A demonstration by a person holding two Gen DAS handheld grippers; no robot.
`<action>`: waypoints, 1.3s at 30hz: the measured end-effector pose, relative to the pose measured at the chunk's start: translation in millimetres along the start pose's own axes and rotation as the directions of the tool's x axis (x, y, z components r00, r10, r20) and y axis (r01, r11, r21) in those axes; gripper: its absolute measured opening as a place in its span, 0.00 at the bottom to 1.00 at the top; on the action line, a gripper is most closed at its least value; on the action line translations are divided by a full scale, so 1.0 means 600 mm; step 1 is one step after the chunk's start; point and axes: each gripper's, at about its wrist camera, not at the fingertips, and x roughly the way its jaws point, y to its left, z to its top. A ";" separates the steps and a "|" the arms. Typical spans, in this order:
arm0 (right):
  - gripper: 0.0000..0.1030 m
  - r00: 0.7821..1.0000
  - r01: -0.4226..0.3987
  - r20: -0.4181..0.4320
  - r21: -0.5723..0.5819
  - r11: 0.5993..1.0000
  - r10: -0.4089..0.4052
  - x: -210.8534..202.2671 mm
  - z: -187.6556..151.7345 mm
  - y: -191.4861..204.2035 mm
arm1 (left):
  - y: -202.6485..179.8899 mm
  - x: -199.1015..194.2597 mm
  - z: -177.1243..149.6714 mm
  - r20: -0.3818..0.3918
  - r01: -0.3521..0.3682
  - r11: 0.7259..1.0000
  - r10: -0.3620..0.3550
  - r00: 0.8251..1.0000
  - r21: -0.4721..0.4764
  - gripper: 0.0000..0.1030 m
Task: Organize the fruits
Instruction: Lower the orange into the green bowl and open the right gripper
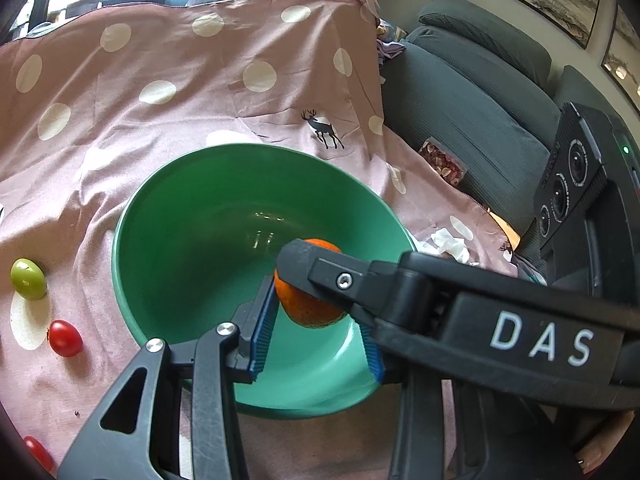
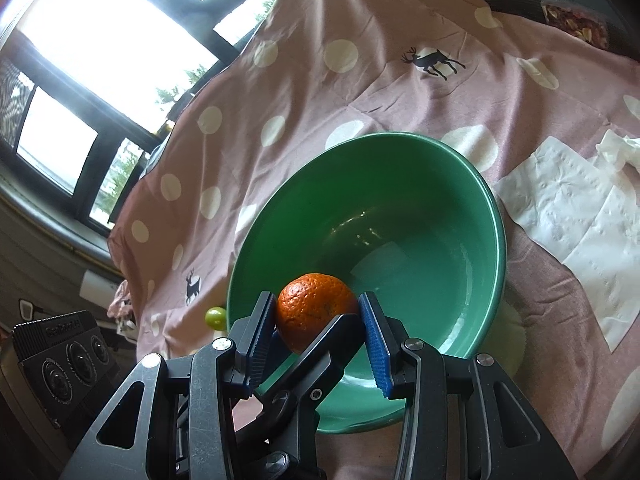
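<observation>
An orange (image 2: pixel 316 308) is held over the near side of a green bowl (image 2: pixel 496 216), which stands empty on a pink dotted cloth (image 2: pixel 280 80). In the right wrist view the orange is seen clamped between the blue pads of the right gripper (image 2: pixel 318 320), touching both. In the left wrist view the left gripper (image 1: pixel 320 332) is seen at the same orange: its left pad touches the fruit, but its right finger is hidden behind the right gripper's black finger, so whether it is truly grasping cannot be told. On the cloth, at nine o'clock from the bowl, a green tomato (image 1: pixel 28 279) and a red tomato (image 1: pixel 65 338) lie apart, with another red one (image 1: pixel 38 454) at seven o'clock. A paper towel (image 2: pixel 580 216) lies at three o'clock. The step in hand is judged to be the placing of the orange in the bowl; next, a slight lowering and a release by both grippers would be needed, gently, lest the fruit roll.
</observation>
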 end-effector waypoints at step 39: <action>0.44 0.998 0.068 0.010 -0.005 0.998 -0.067 0.001 0.001 -0.001 | -0.005 0.011 -0.002 -0.036 -0.024 1.000 0.024 0.999 -0.005 0.36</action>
